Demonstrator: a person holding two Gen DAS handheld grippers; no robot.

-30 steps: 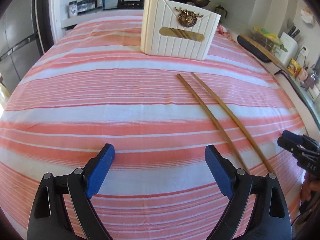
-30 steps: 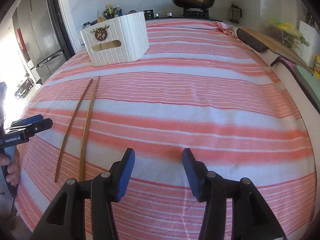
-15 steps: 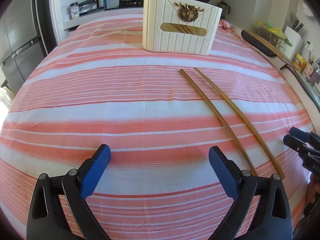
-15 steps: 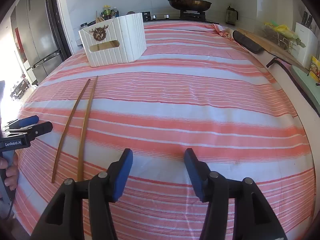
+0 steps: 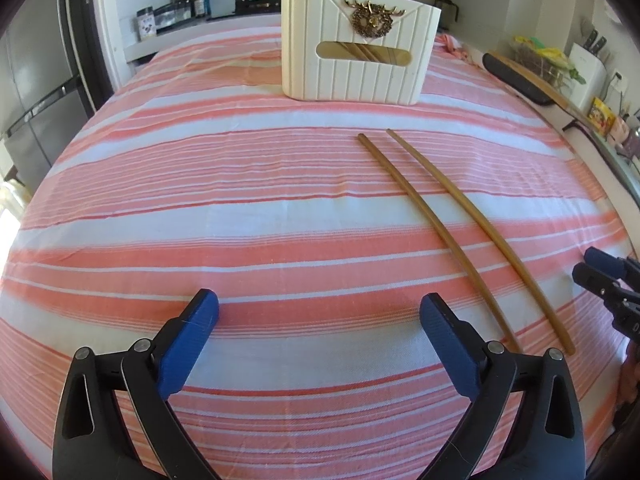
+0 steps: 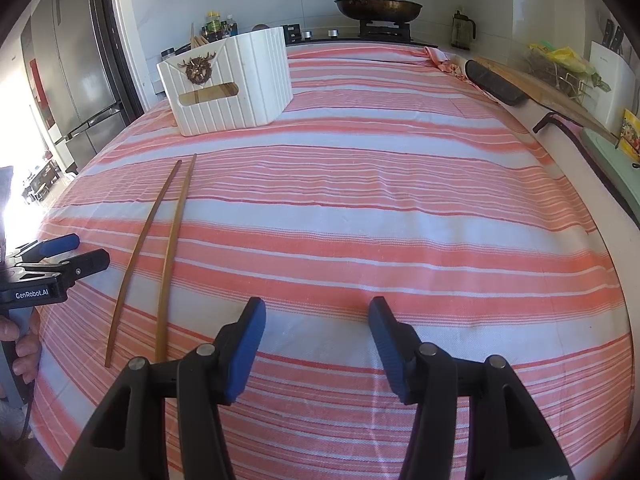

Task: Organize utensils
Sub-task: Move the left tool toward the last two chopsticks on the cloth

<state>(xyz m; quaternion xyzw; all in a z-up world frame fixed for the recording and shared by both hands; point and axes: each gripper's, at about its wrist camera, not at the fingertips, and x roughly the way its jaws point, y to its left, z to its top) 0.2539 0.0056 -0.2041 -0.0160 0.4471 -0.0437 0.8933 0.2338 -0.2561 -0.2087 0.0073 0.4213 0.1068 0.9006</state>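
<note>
Two long wooden chopsticks (image 5: 424,216) lie side by side on the striped cloth, running from the middle toward the near edge; the right wrist view has these chopsticks (image 6: 172,248) at its left. Behind them stands a white ribbed box (image 5: 352,68) with a brass deer emblem, the box (image 6: 232,88) holding more chopsticks that show through its handle slot. My left gripper (image 5: 318,302) is open wide over bare cloth, left of the pair. My right gripper (image 6: 317,306) is open about half way, to the right of the pair, with nothing between its fingers.
The striped tablecloth (image 6: 400,208) covers the whole table. A cutting board (image 6: 536,88) and a dark handle lie along the right edge. A pan (image 6: 378,6) sits on the stove behind. A fridge (image 6: 76,80) stands at the left.
The left gripper's jaws have spread a little wider. The right gripper's jaws opened slightly. Chopsticks and box lie as before.
</note>
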